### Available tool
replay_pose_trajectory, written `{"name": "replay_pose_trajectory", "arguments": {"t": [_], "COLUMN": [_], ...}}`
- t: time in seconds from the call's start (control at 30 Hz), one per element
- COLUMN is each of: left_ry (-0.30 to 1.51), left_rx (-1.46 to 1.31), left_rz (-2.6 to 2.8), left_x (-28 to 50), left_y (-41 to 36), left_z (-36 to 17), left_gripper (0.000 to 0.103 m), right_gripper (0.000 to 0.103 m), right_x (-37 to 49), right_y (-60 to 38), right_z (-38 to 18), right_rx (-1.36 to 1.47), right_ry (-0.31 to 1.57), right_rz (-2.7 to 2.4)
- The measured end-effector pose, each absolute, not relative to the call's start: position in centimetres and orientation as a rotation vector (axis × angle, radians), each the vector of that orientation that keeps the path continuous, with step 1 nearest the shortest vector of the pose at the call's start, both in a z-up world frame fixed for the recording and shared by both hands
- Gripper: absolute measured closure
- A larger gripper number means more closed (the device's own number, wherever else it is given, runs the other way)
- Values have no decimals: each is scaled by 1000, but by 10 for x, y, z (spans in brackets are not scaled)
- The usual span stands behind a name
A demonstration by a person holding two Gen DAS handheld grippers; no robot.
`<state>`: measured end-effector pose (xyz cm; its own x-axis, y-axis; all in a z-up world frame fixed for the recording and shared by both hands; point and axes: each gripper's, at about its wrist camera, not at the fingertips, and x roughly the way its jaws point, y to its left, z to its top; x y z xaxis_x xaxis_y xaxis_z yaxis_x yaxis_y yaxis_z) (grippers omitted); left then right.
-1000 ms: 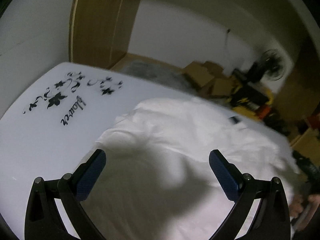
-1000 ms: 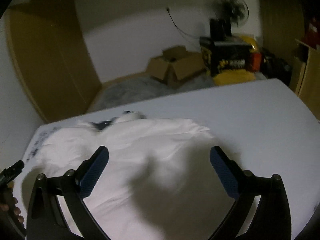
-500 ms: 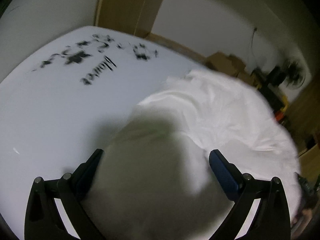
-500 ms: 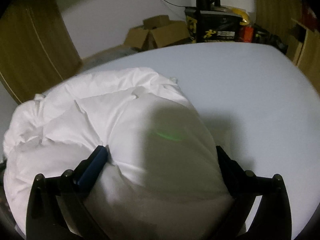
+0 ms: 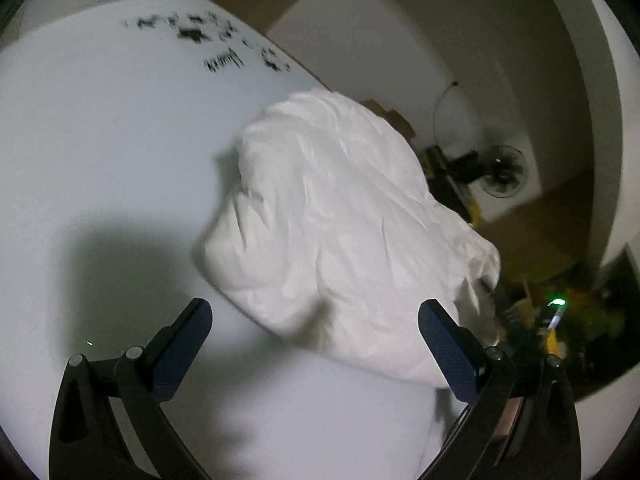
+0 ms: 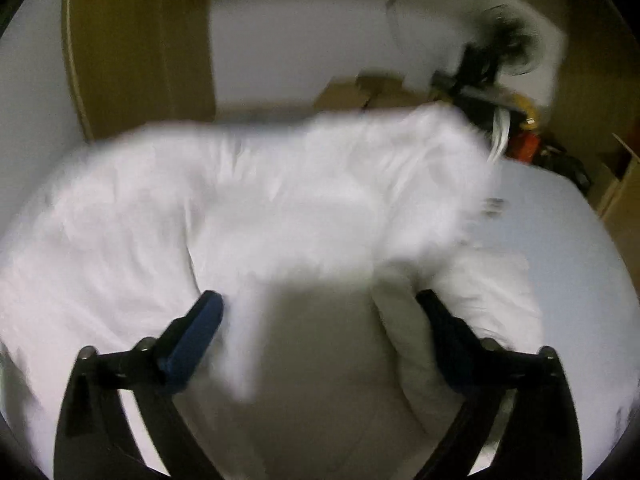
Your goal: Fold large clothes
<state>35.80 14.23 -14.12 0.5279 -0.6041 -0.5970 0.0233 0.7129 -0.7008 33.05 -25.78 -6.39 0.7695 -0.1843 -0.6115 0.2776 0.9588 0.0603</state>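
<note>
A wide, pale table (image 5: pixel 100 160) fills most of the left wrist view, its surface smooth and bluish white. Near its far edge is a black printed pattern (image 5: pixel 208 44) of small flowers and a line of script, smeared by blur.

On the table lies a large white garment (image 5: pixel 340 208), bunched into a rumpled mound with many creases. In the left wrist view it sits toward the right half of the table, reaching to the right-hand edge, and casts a dark shadow on the bare surface to its left. In the right wrist view the same white garment (image 6: pixel 260 208) spreads across the middle and left of the frame, heavily blurred, with part of it raised above the table (image 6: pixel 580 260).

The left gripper (image 5: pixel 316 328) has its two blue-padded fingers spread wide. Cloth lies between and just ahead of them, close beside the right pad; whether it touches is not clear.

The right gripper (image 6: pixel 320 320) is also spread wide, with white fabric bunched between its fingers and pressed against both pads.

Beyond the table, a wooden panel (image 6: pixel 140 40) stands against a white wall. A standing fan (image 5: pixel 502 172) and cardboard boxes (image 6: pixel 360 92) sit on the floor, dim and blurred.
</note>
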Motion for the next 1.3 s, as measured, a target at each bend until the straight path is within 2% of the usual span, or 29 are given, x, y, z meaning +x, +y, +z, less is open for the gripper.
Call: {"name": "replay_pose_trajectory", "arguments": {"t": [0.07, 0.13, 0.3, 0.53, 0.7, 0.93, 1.03, 1.07, 1.1, 1.13, 1.2, 1.23, 1.27, 1.3], "left_ry": [975, 989, 1005, 968, 979, 932, 947, 943, 938, 935, 935, 934, 942, 957], "left_rx": [-769, -819, -901, -918, -917, -886, -878, -877, -887, -895, -909, -923, -939, -948], "left_rz": [-443, -452, -468, -447, -414, -300, -310, -309, -310, -313, -307, -302, -292, -271], "left_x": [363, 368, 380, 405, 412, 408, 414, 415, 415, 414, 417, 418, 419, 421], "left_y": [144, 144, 141, 140, 140, 153, 147, 145, 146, 146, 145, 146, 147, 148], "left_z": [-151, -156, -168, -173, -174, -173, -174, -174, -175, -174, -175, -175, -178, -180], "left_gripper": [0, 0, 0, 0, 0, 0, 0, 1, 2, 2, 3, 5, 18, 44], "right_gripper": [6, 4, 3, 3, 3, 3, 5, 9, 23, 33, 69, 76, 82, 82], "right_x": [294, 270, 240, 237, 241, 244, 257, 260, 265, 270, 290, 301, 321, 336], "right_y": [-265, -274, -290, -263, -257, -254, -254, -251, -247, -243, -236, -235, -234, -234], "right_z": [-24, 3, 33, 15, -20, -33, -37, -35, -33, -31, -33, -36, -41, -43], "right_rx": [184, 217, 385, 459, 504, 450, 521, 514, 498, 482, 496, 515, 542, 555], "right_ry": [467, 385, 411, 537, 614, 678, 708, 705, 703, 705, 742, 768, 815, 837], "right_rz": [-320, -313, -62, 149, 182, 120, 134, 133, 137, 145, 189, 208, 216, 209]}}
